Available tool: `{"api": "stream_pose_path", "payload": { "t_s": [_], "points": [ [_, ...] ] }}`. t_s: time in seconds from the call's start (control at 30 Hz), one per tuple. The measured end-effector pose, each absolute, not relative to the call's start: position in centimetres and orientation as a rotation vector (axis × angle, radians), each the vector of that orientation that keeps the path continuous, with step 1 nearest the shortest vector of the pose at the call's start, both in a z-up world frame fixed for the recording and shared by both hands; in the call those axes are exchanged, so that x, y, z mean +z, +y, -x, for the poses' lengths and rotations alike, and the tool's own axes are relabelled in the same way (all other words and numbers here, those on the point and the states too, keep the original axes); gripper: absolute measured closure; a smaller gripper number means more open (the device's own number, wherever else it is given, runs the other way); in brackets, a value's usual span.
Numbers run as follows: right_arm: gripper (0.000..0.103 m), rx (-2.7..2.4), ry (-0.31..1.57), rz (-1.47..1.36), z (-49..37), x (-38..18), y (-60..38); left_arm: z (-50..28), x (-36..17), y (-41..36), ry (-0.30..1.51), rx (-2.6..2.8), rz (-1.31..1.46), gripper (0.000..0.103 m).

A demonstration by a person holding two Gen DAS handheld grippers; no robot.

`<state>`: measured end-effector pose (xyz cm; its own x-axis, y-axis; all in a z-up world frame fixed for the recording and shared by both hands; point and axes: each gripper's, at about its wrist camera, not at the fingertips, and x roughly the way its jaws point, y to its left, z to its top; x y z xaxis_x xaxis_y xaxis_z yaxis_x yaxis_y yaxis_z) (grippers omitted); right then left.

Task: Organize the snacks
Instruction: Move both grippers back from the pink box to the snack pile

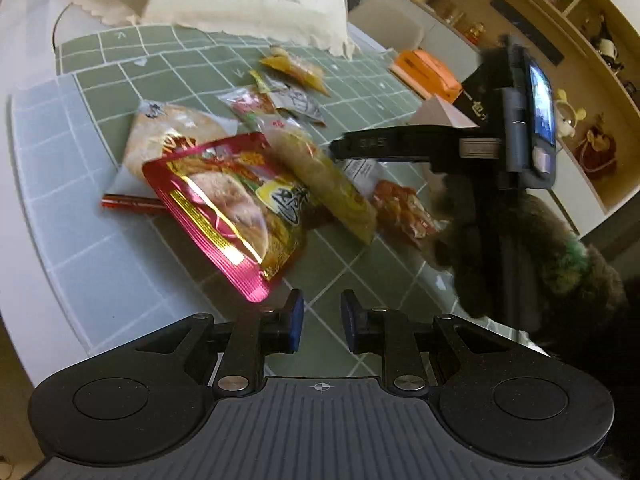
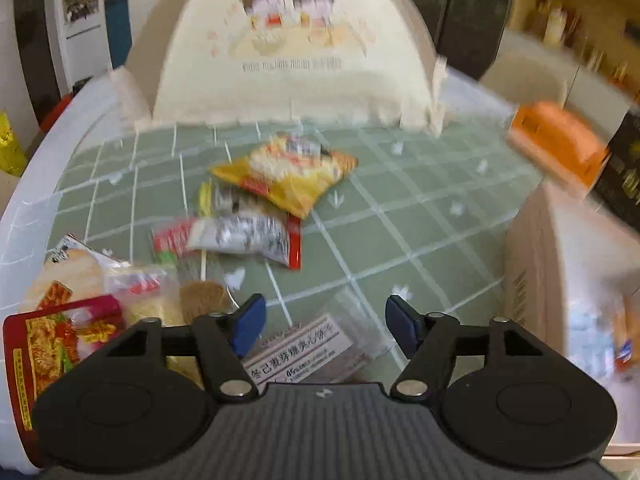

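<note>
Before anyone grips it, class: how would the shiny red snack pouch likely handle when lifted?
The red pouch looks like creased glossy foil, so probably slippery and floppy. It seems flat and thin, likely light. It overlaps other packets, so lifting it may shift them.

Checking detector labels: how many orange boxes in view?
1. The orange box sits at the far right of the table, just past the corner of the green mat. No other shows, though the right wrist view is blurred and could hide one.
</note>
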<state>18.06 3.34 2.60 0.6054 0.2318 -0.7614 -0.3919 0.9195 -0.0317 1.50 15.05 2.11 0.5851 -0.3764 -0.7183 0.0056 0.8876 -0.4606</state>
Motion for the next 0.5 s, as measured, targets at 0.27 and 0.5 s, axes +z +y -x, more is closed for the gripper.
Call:
{"api": "stream_pose_path", "payload": {
  "t_s": [0.27, 0.5],
  "points": [
    [0.072, 0.555, 0.877, 0.160, -11.3, 3.5, -1.1, -3.6, 2.5, 15.8, 0.899, -0.189, 0.450, 0.079],
    [0.071, 0.562, 0.906, 0.180, -5.9, 3.2, -4.7, -4.4, 5.6, 14.2, 0.800, -0.157, 0.377, 0.079]
  ]
}}
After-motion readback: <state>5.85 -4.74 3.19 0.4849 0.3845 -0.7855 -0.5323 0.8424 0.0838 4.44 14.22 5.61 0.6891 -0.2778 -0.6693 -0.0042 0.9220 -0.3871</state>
